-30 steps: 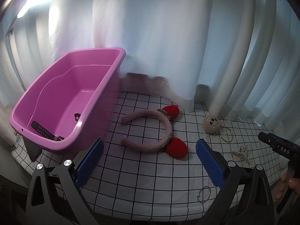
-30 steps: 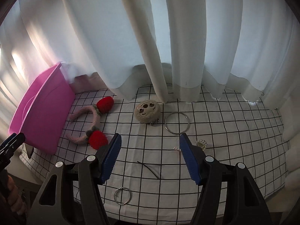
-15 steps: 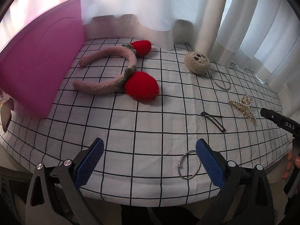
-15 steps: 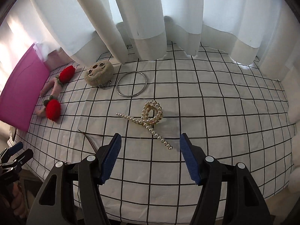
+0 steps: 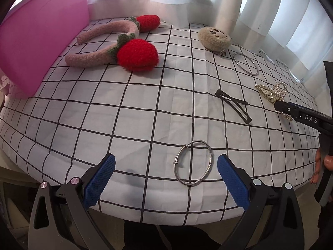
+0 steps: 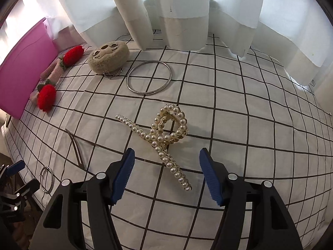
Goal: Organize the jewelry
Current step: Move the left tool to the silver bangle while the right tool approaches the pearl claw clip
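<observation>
Spread wide, the left gripper (image 5: 165, 173) hovers with a thin silver bangle (image 5: 193, 163) lying between its blue pads (image 5: 100, 180) — untouched on the checked tablecloth (image 5: 145, 108). Likewise parted, the right gripper (image 6: 165, 171) frames the tail of a gold pearl-studded claw clip (image 6: 164, 134) — beyond it, a large silver ring (image 6: 149, 77).

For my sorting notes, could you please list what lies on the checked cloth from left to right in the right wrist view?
Pink bin → strawberry headband → small silver ring → black hair clip → plush charm → large silver bangle → pearl claw clip.
</observation>
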Motion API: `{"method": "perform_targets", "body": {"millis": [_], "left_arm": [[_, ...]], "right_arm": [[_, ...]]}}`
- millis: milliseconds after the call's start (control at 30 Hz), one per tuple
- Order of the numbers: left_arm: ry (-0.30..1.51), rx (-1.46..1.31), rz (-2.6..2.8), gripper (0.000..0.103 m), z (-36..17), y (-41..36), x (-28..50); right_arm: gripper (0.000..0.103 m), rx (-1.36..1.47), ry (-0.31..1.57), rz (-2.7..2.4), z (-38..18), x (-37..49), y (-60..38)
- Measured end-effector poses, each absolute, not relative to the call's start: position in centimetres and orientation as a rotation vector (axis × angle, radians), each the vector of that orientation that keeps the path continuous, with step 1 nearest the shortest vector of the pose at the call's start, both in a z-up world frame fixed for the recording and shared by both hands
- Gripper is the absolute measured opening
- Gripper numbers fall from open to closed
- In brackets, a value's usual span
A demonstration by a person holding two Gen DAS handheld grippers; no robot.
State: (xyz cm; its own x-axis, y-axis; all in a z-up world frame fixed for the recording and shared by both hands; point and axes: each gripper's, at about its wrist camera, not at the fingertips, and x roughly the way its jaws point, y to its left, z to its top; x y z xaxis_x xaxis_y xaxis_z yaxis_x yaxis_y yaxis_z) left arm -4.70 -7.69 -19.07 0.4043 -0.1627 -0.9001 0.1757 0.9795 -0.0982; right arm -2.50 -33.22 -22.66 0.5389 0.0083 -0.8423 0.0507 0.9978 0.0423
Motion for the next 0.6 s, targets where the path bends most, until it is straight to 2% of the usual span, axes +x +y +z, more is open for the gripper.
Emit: {"method": "perform_targets", "body": {"millis": [433,600], "left_arm": [[1.093,0.115,-0.183,0.097,-21.1,-10.8,-5.2],[1.042,0.105,-0.17,0.097,-21.2,-11.2,-5.5]], "right_arm": [[0.062,0.015,0.983,-0.012,-23.7,-2.1,-33.4],[0.066,-0.006,0.968,-0.012,-23.7,-1.6,-33.4]]}}
